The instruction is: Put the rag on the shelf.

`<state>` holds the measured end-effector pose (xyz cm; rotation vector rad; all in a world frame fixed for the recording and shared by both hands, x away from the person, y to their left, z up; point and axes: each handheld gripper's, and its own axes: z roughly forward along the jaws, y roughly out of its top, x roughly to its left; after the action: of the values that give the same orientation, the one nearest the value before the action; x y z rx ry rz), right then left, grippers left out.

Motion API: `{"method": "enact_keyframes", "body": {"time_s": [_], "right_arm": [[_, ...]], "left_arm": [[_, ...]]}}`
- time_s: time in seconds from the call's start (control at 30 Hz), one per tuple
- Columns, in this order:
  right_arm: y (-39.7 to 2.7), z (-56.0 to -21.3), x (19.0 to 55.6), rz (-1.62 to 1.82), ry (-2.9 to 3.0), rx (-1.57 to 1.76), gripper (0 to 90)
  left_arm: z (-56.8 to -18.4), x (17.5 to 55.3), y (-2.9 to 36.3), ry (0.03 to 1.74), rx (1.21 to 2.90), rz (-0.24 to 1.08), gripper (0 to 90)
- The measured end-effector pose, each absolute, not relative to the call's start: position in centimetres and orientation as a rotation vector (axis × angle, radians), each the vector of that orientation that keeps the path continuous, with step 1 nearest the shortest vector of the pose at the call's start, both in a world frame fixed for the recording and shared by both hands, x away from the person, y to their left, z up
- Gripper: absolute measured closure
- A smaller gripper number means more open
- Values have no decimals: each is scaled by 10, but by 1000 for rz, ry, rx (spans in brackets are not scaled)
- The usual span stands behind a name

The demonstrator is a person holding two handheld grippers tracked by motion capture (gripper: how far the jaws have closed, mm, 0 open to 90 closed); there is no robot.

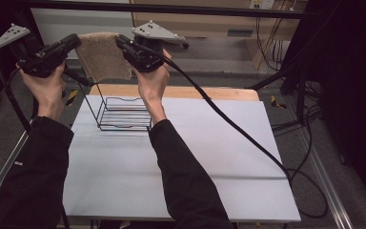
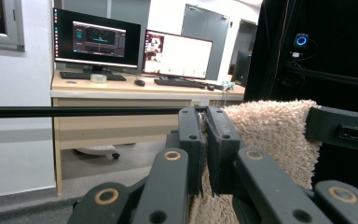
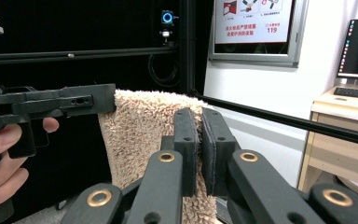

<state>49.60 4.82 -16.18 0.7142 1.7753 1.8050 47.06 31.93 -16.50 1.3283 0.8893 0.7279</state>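
Note:
A beige fluffy towel (image 1: 104, 55) hangs stretched between my two grippers, held up above the far left part of the table. My left gripper (image 1: 78, 42) is shut on its left top corner, and my right gripper (image 1: 119, 40) is shut on its right top corner. In the left gripper view the towel (image 2: 272, 135) is pinched between the jaws of my left gripper (image 2: 208, 115), with the other gripper clamped at its far edge. The right gripper view has the towel (image 3: 142, 135) running from my right gripper (image 3: 199, 116) to the other gripper at left. Below the towel stands a black wire rack (image 1: 123, 113).
The white table top (image 1: 181, 162) stretches toward the near edge, with a wooden strip (image 1: 219, 92) at its far side. A black cable (image 1: 238, 131) trails from the right gripper across the table. A desk with monitors (image 2: 98, 44) stands beyond, and black frame bars surround the station.

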Motion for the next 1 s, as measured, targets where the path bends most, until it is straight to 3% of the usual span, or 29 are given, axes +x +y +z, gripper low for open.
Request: {"method": "enact_keyframes", "body": {"time_s": [1.0], "right_arm": [[52, -187, 535, 1727, 1840, 798, 856]], "left_arm": [[-185, 514, 319, 927, 1408, 695, 850]]}}
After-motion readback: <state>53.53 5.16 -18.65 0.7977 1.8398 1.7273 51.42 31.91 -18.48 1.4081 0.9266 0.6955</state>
